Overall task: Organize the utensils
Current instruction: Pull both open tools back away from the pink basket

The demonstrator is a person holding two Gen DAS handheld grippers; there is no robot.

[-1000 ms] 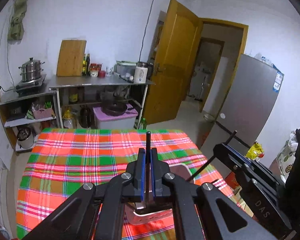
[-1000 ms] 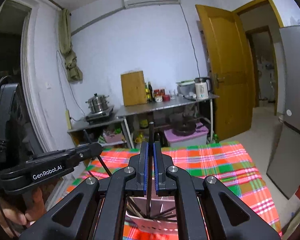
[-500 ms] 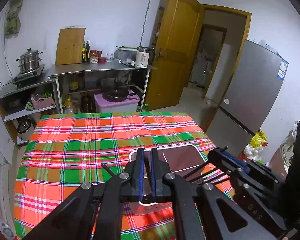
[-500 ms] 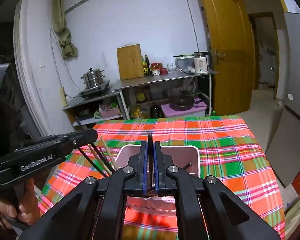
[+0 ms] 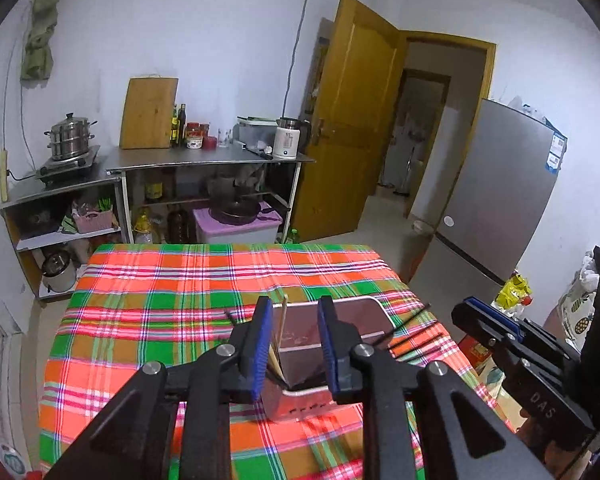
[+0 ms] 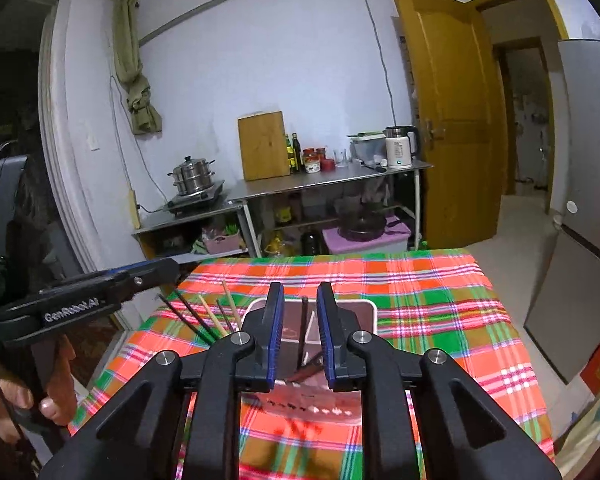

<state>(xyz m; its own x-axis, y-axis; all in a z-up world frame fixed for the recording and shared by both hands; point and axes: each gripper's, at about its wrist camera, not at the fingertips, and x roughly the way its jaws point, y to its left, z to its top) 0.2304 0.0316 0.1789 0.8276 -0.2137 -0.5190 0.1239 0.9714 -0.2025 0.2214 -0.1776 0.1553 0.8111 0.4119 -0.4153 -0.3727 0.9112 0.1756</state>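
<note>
A pale rectangular utensil holder [image 5: 374, 301] stands on the plaid tablecloth [image 5: 160, 300], right in front of both grippers. My left gripper [image 5: 294, 308] hovers over its near-left part with the jaws opening. A wooden chopstick [image 5: 283, 326] leans loose in the gap, touched by neither pad. My right gripper [image 6: 300, 292] is over the same holder [image 6: 371, 309], jaws opening too. A black chopstick [image 6: 303, 326] stands free between its pads, its lower end in the holder. Several more black and wooden chopsticks [image 6: 210, 316] lean out of the holder's left side, below the left gripper [image 6: 156, 272].
A person's hand [image 6: 40, 396] grips the left tool's handle. Black chopsticks [image 5: 414, 322] stick out toward the right gripper [image 5: 488, 320]. The table's right edge drops off beside a grey fridge [image 5: 500, 208]. Metal shelves with cookware [image 5: 204, 168] line the far wall.
Both grippers were shut on an upright black chopstick a second ago. They dipped over the holder, and now both jaws have parted and the sticks stand loose.
</note>
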